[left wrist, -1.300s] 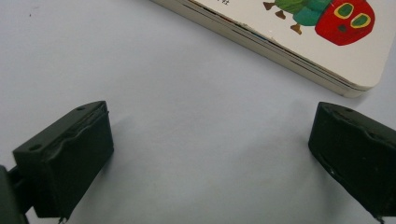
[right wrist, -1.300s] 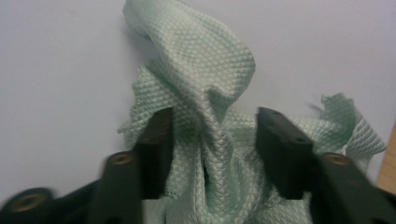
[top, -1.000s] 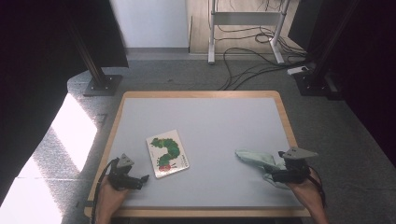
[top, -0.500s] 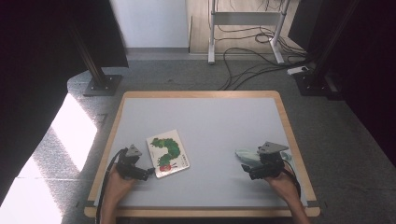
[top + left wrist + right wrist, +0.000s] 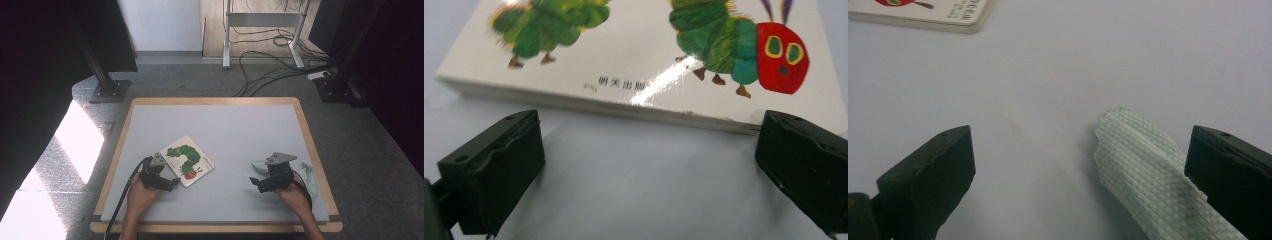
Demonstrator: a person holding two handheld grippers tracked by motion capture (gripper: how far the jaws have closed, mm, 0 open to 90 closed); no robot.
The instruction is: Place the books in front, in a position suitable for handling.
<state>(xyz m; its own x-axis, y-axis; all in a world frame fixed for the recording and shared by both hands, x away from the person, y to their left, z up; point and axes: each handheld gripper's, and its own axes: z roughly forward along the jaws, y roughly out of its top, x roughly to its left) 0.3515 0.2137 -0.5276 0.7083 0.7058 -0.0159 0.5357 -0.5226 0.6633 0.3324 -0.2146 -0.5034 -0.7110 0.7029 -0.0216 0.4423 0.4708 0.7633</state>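
Book (image 5: 188,166): a thin, square picture book with a glossy white cover, a green caterpillar with a red head, yellow-green eyes and purple feelers, and a line of small dark print under the body; it lies flat on the grey surface (image 5: 225,135), which has a wooden rim. Left gripper (image 5: 169,184): fingers (image 5: 494,167) wide apart with bare surface between them; the book's near edge lies just beyond the fingertips and runs across the whole gap, not touching the left finger, while at the right finger I cannot tell contact from a small gap. Cloth (image 5: 306,172): pale green with a fine woven grid, crumpled on the surface. Right gripper (image 5: 261,184): fingers (image 5: 933,170) wide apart, having just been opening; a strip of the cloth (image 5: 1148,175) lies between them, close beside the right finger, and the pads do not press on it. No containers on the surface. Left gripper view: the cover print, a bright glare streak and the stacked page edges. Right gripper view: the cloth's weave, and one corner of the book (image 5: 938,15) far beyond the left finger. High view: both hands near the front rim, book and cloth well apart, cables on the floor (image 5: 265,75) beyond the surface.
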